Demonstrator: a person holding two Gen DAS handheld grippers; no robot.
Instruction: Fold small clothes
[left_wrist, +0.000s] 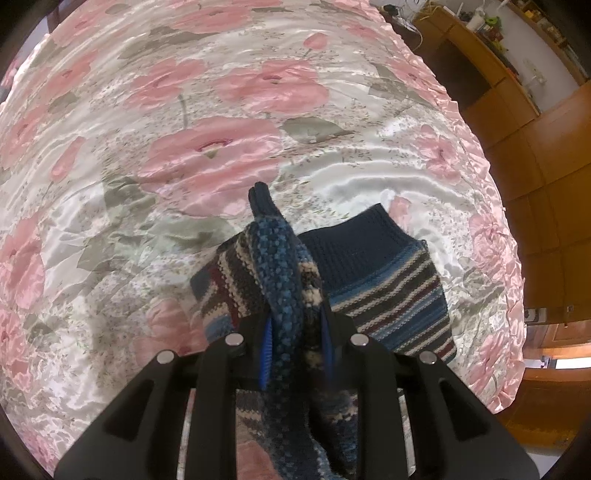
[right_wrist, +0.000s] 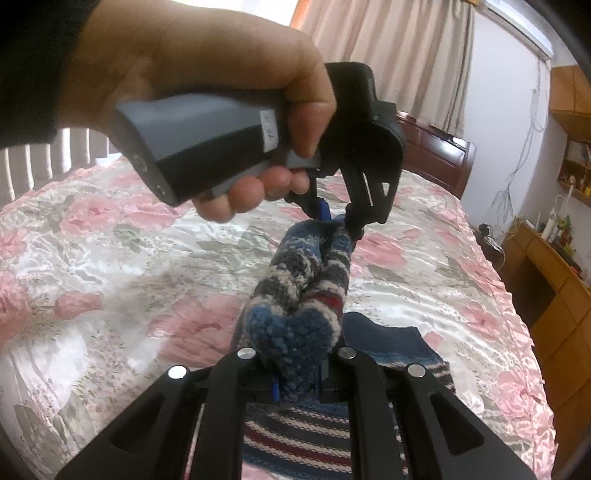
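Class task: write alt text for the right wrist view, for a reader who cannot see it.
A striped knitted garment is stretched between two grippers above a floral bedspread: the right gripper clamps its near end, and the left gripper, held by a hand, clamps the far end.

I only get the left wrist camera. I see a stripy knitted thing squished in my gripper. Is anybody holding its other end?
Observer: Yes. The right gripper is shut on the other end of the knitted piece, so it hangs stretched between both.
Operator: Who's holding my gripper?
Observer: A hand in a dark sleeve grips the grey handle of the left gripper.
Operator: What's behind the bed?
Observer: Beige curtains hang behind a dark wooden headboard, beyond the flowery bedspread.
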